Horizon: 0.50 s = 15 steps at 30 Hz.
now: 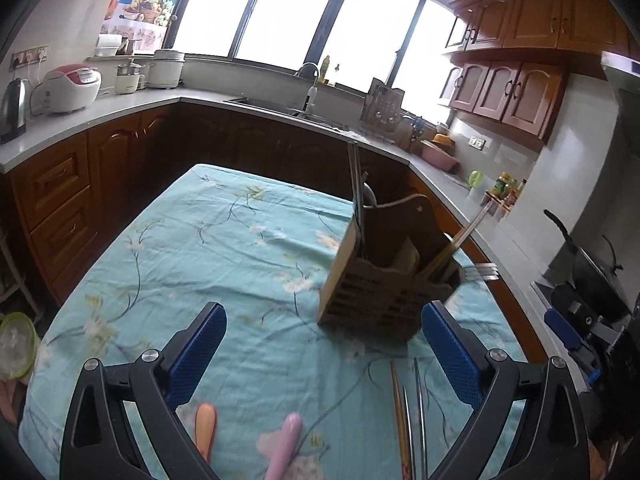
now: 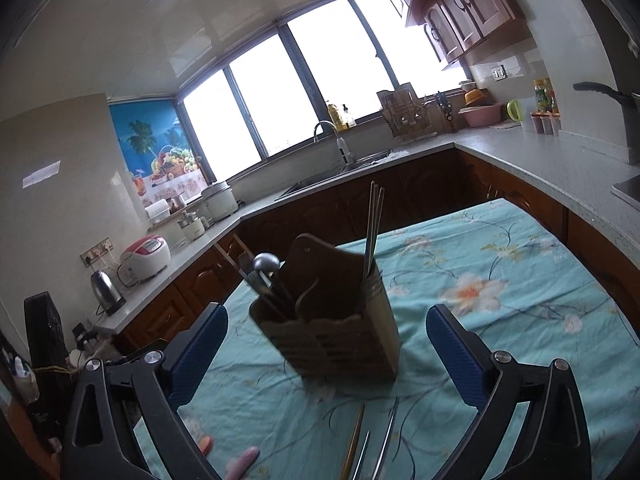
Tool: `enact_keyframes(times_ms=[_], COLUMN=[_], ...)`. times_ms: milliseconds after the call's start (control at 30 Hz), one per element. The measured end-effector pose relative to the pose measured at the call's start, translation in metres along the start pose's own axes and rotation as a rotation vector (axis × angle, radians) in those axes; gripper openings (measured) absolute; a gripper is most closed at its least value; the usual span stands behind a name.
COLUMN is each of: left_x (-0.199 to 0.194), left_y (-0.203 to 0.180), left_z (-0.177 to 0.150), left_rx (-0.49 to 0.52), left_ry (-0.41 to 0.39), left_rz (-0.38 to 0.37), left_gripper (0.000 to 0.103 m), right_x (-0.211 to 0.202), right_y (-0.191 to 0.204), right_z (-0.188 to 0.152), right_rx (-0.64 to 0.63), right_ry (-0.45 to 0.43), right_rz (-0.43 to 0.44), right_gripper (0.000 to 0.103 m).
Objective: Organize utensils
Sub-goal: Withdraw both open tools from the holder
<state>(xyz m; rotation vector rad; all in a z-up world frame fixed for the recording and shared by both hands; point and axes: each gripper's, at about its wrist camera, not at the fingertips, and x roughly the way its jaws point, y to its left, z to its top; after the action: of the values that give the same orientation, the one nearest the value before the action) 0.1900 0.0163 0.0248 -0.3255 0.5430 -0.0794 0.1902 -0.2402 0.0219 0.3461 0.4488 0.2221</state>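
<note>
While both grippers gape (empty), the caddy [image 1: 384, 292] crowds the table's [image 1: 168, 240] right edge.

I am in a home kitchen: a grey countertop [image 1: 132, 106] wraps around under wide windows [image 1: 304, 12], with a sink [image 2: 340, 178] and curved faucet [image 1: 310, 76] set into it and dark wooden cabinets [image 1: 516, 92] above and below. Along the counter I see a red-and-white rice cooker [image 1: 70, 88], a steel electric kettle [image 1: 14, 106], a white pot cooker [image 1: 168, 68], a dish rack [image 2: 406, 114] and bottles of seasoning [image 1: 505, 190], and a black wok [image 1: 592, 272] sits at the stove. In front of me is a table under a flowered teal cloth [image 1: 208, 248], bearing a wooden utensil caddy [image 1: 384, 280].
</note>
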Motion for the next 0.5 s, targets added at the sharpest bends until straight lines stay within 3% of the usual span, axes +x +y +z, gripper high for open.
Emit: enact_keyframes(times_ms=[500], left_x=[-0.083], left_y=[-0.011], left_z=[-0.049], left_rx=[0.142], left_ry=[-0.066], left_rz=[0.072], left_gripper=[0.102], right_x=[-0.061], right_y=[0.018], right_z=[-0.044], right_rx=[-0.088], right_ry=[-0.019], right_rz=[-0.016], right_gripper=[0.102])
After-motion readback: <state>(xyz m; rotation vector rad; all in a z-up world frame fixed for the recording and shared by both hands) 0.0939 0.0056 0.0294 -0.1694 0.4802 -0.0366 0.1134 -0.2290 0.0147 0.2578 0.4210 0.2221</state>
